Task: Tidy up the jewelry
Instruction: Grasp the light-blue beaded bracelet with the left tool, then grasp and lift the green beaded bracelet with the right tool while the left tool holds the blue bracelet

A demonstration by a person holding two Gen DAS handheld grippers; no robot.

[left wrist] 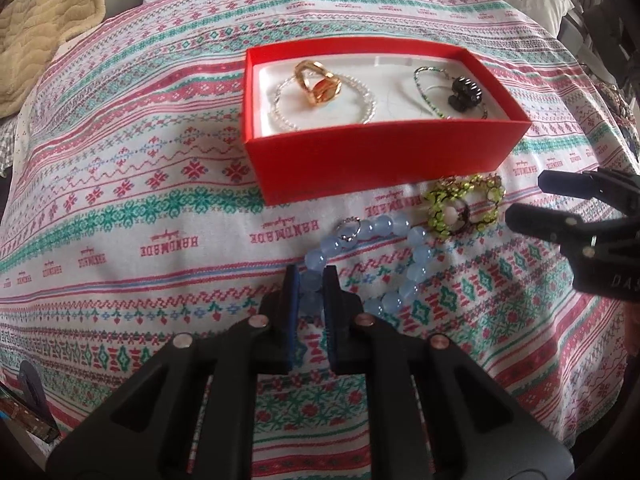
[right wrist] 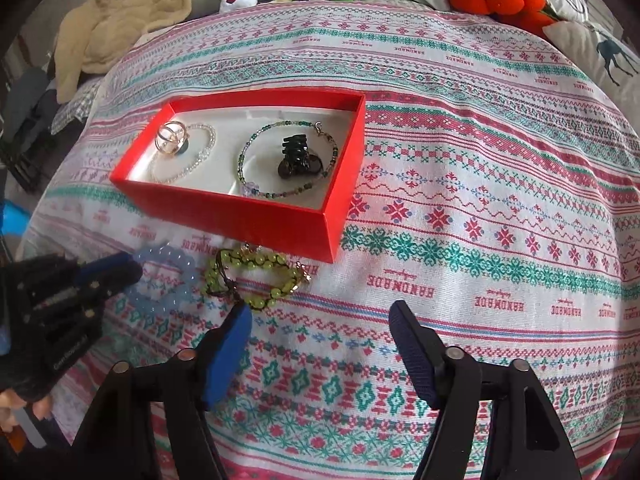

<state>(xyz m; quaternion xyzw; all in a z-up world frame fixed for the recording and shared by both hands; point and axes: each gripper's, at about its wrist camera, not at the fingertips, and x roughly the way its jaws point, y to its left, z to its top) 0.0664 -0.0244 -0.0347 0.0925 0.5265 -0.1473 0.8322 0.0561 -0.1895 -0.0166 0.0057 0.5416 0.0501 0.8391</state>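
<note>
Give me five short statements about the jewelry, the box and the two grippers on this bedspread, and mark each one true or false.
1. The left gripper is closed on the pale blue round-bead bracelet. True.
2. The right gripper holds the yellow-green beaded bracelet. False: it is open and holds nothing.
3. The dark claw hair clip lies inside the open red cardboard box. True.
4. The gold ring lies on the patterned bedspread. False: it is in the box, within the clear-bead bracelet.
5. The yellow-green bracelet is in the box. False: it lies on the bedspread in front of it.
</note>
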